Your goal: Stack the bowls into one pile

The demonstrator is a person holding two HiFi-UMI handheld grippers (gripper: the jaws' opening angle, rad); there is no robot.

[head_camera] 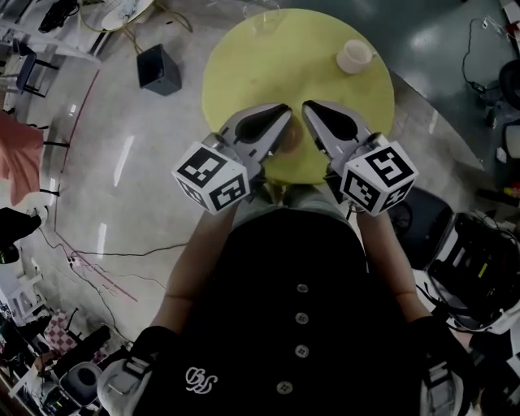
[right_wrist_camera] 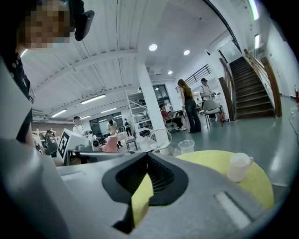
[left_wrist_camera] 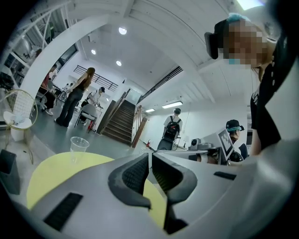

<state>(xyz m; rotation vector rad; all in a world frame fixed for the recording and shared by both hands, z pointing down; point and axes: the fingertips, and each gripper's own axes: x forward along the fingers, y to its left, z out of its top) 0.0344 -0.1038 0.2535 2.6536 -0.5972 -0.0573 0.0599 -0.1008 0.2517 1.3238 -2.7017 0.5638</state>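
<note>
From the head view, the left claw (head_camera: 282, 116) and the right claw (head_camera: 312, 113) sit side by side over the near edge of the round yellow worktop (head_camera: 244, 65), tips angled toward each other and close to the person's body. This looks like a rest pose, not a reach. No bowls show anywhere here. The worktop carries only a white cup (head_camera: 355, 55) at its far right and a faint clear cup (head_camera: 265, 19) at the far rim, both well apart from the claws. A black box (head_camera: 158, 69) stands on the floor to the left.

In the left gripper view, the left claw (left_wrist_camera: 150, 156) has its jaws pressed together at the tips with nothing between them. It points level across the worktop (left_wrist_camera: 51, 172), with the clear cup (left_wrist_camera: 78, 144) beyond.

In the right gripper view, the right claw (right_wrist_camera: 146, 157) is likewise closed and empty. The white cup (right_wrist_camera: 238, 166) and the clear cup (right_wrist_camera: 186, 146) stand ahead to its right. Judging from these views, the stacking is not under way.
</note>
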